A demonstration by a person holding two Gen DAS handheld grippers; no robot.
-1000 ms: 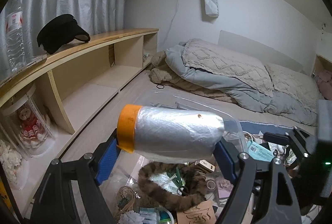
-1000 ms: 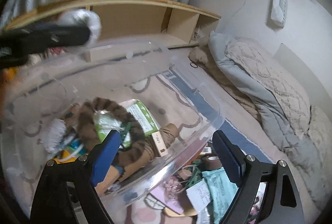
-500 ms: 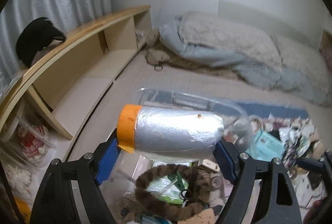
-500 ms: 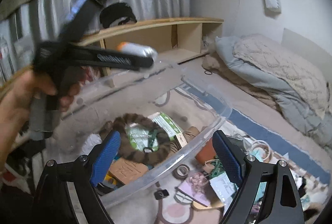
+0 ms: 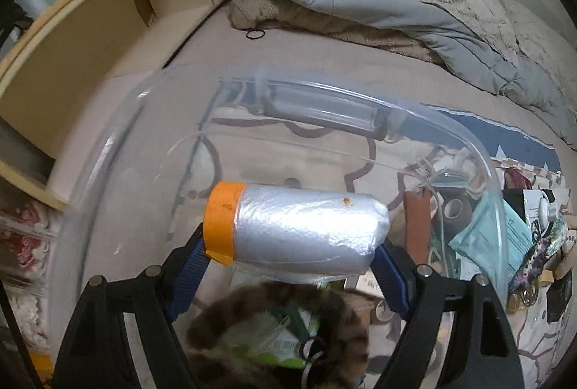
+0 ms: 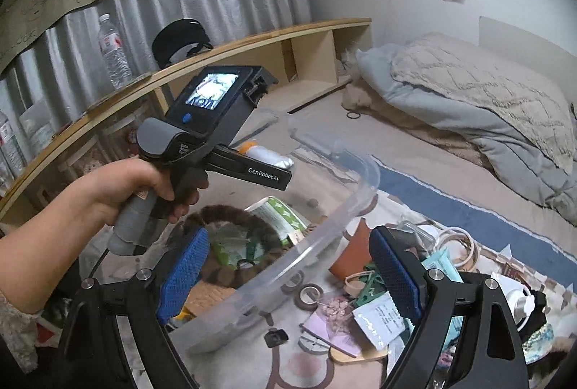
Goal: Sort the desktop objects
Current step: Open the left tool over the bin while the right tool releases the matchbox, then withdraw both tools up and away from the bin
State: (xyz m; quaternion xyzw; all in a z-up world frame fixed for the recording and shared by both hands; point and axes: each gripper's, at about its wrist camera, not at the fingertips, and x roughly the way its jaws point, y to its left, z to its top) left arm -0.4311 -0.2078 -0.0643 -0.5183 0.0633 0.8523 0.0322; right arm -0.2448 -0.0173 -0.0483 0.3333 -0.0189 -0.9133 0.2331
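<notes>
Your left gripper [image 5: 294, 261] pinches a silver plastic-wrapped roll with an orange end [image 5: 295, 232] sideways between its blue pads, above the clear plastic storage bin [image 5: 360, 107] — a brown furry loop [image 6: 230, 214] lies inside. Your right gripper [image 6: 288, 275] stands spread wide, holding nothing, over the bin's rim. The left tool's side reads "GenRobot.AI" [image 6: 263, 171].

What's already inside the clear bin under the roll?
Inside the clear bin: a brown furry loop around a green-and-white packet. The left hand-held gripper and its silver roll hide more.
</notes>
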